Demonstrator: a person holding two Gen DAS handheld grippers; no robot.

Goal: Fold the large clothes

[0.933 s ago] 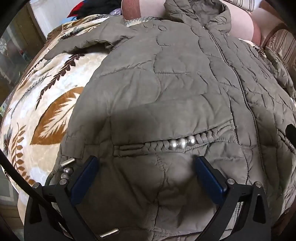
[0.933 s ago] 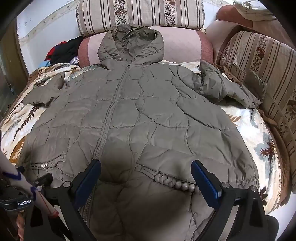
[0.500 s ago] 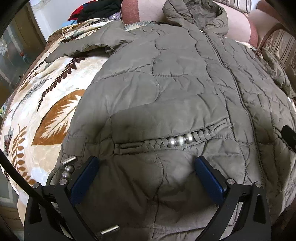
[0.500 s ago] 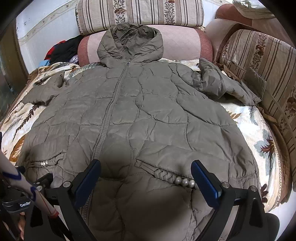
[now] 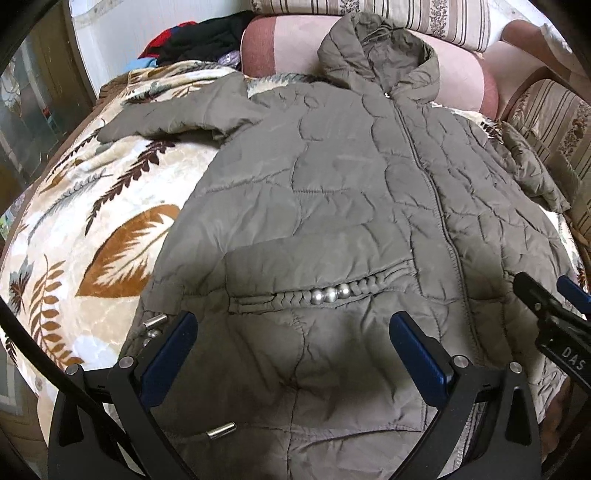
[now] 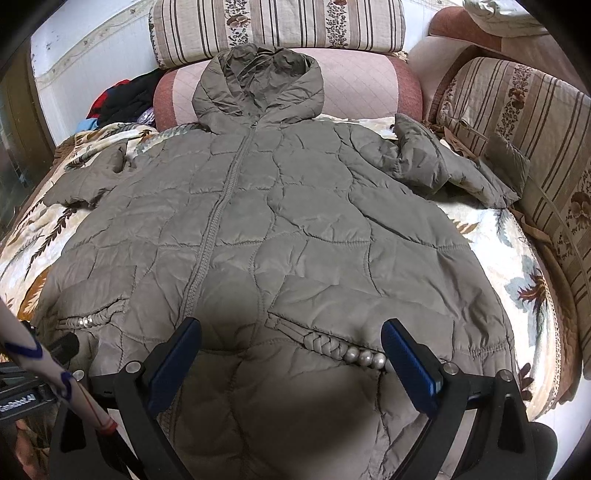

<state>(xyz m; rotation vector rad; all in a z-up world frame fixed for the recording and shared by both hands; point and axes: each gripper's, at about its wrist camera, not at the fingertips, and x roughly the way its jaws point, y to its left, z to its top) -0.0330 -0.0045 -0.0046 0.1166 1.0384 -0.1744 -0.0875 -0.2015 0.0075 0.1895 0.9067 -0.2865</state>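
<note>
Quilted olive hooded coat (image 6: 295, 236), zipped, spread flat, sleeves out

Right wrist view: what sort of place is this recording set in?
Most likely a living room at home. The quilted coat lies on a leaf-print blanket over a sofa or daybed with striped floral cushions, and a pile of clothes sits in the corner.
</note>
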